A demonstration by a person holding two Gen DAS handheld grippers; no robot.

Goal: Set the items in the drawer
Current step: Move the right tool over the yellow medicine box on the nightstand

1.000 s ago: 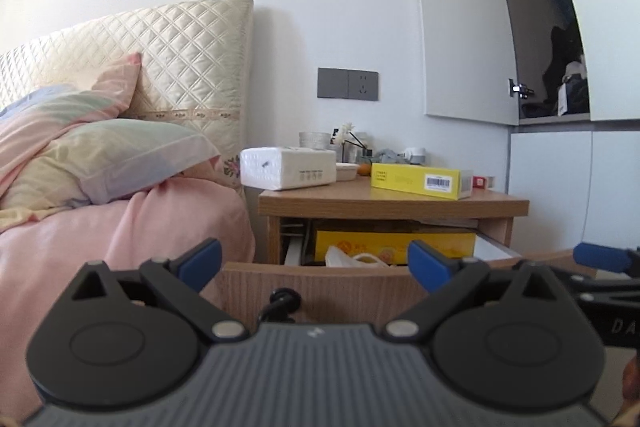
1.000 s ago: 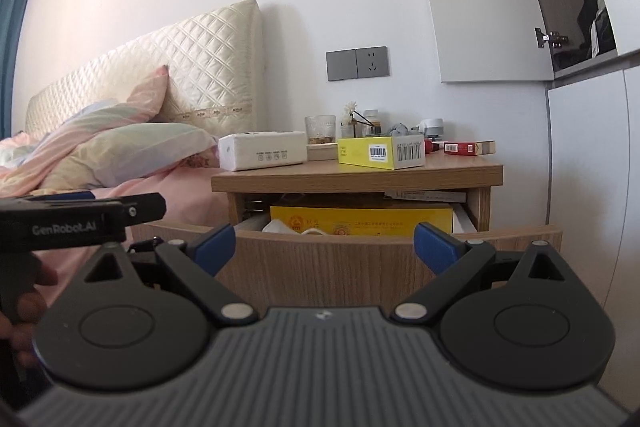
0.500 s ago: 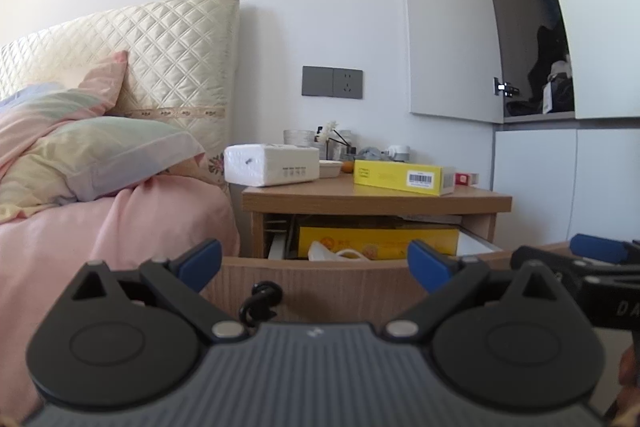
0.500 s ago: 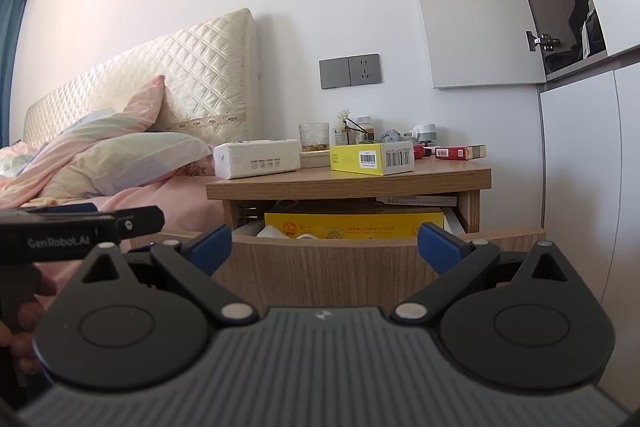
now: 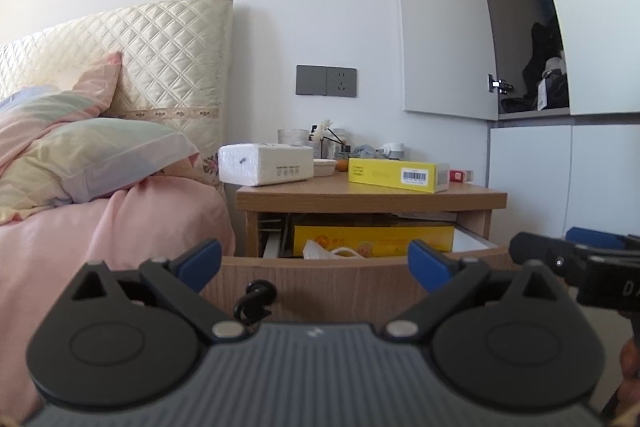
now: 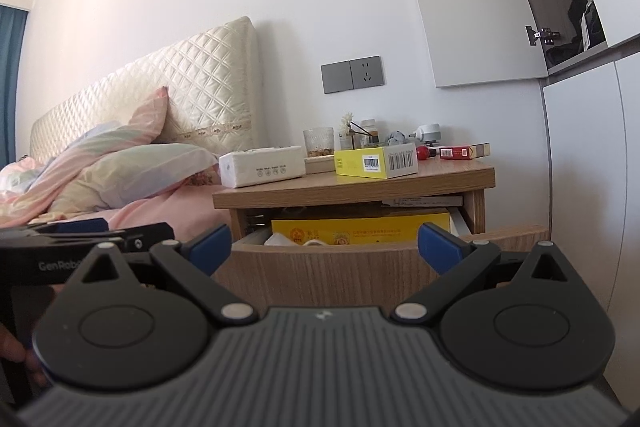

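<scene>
A wooden nightstand (image 5: 370, 194) stands beside the bed with its drawer (image 5: 340, 283) pulled open; the drawer also shows in the right wrist view (image 6: 332, 275). Inside lie a large yellow box (image 5: 372, 237) and a white bag (image 5: 332, 251). On top sit a white tissue pack (image 5: 266, 163), a yellow box (image 5: 396, 174) and a red pack (image 6: 464, 151). My left gripper (image 5: 314, 265) is open and empty in front of the drawer. My right gripper (image 6: 324, 245) is open and empty, also facing the drawer front.
A bed with pink bedding (image 5: 100, 227) and pillows lies left of the nightstand. A glass (image 6: 318, 141), small bottles and a flower crowd the back of the top. White wardrobe doors (image 5: 560, 171) stand at the right. A black handle (image 5: 256, 301) hangs on the drawer front.
Both grippers have drawn back slightly and risen, so the nightstand looks a little smaller and lower. Both stay open and empty.
</scene>
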